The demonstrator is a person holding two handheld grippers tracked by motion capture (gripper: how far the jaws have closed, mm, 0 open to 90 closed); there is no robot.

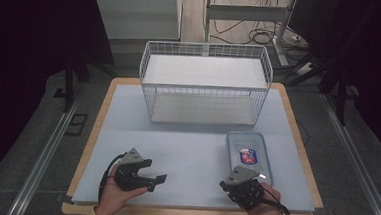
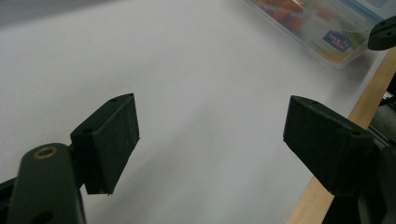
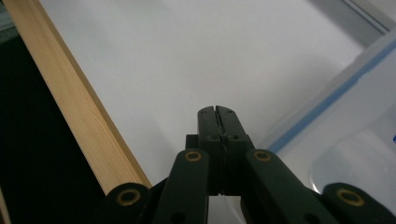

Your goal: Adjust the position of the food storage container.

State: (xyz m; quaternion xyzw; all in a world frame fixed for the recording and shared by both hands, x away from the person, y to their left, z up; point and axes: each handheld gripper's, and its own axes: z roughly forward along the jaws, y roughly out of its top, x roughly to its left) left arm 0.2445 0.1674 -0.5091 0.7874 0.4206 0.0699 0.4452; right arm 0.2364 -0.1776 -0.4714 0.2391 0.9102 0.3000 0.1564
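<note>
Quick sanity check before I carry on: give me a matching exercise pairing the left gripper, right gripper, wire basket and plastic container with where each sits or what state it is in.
Things:
1. left gripper
2. right gripper
3. wire basket
4. plastic container

States or places:
A. at the far side of the table, nothing inside
B. jaws pressed together with nothing between them
C. lid on, lying at the right of the table beside a gripper
D. jaws wide apart over bare table

Pairs: 1-D, 2-B, 3-A, 4-C
</note>
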